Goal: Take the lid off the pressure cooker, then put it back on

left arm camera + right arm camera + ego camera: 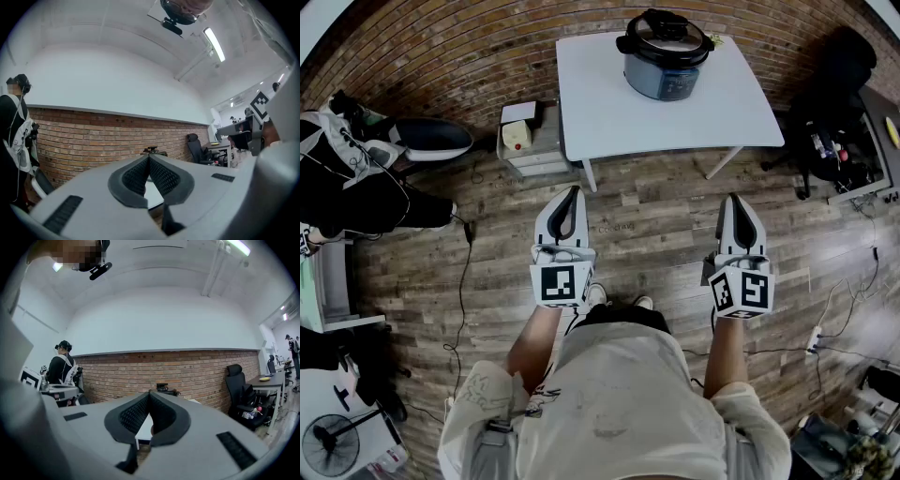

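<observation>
Left gripper [572,193]: your jaws meet tip to tip, with nothing between them.
Right gripper [733,199]: your jaws are likewise pressed together and empty.
Pressure cooker [666,66]: lid [664,34] on, standing on the white table [609,112], well ahead of you.

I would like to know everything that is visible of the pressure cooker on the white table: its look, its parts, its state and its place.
The pressure cooker is a round pot with a grey-blue body that looks like metal and a dark panel on its front. Its lid is on: silvery with a dark rim and a black handle on top. It stands upright on the far part of the white table, close to the brick wall. It rests on the table alone, and nothing lies on top of it.
</observation>
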`<control>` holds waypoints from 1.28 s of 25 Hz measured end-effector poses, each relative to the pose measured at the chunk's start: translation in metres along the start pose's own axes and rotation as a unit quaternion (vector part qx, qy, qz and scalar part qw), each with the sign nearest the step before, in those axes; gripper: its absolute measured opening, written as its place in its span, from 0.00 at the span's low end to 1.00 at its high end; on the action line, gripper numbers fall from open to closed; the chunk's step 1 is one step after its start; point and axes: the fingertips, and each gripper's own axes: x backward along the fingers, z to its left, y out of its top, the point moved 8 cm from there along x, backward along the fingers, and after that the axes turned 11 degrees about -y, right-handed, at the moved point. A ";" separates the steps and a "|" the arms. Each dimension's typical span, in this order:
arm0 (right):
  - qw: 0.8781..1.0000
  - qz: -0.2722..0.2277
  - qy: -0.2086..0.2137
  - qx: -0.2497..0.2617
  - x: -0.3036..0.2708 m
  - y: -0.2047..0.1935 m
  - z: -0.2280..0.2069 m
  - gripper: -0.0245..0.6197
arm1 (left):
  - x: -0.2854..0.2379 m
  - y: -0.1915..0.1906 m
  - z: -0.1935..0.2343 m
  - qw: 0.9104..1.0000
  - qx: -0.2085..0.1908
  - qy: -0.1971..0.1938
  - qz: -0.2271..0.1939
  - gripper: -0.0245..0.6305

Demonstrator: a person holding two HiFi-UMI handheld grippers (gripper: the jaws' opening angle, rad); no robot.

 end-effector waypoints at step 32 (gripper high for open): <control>0.999 -0.029 -0.030 -0.001 -0.023 -0.004 0.082 0.50 | 0.012 -0.020 0.093 0.999 0.007 -0.031 0.022 0.42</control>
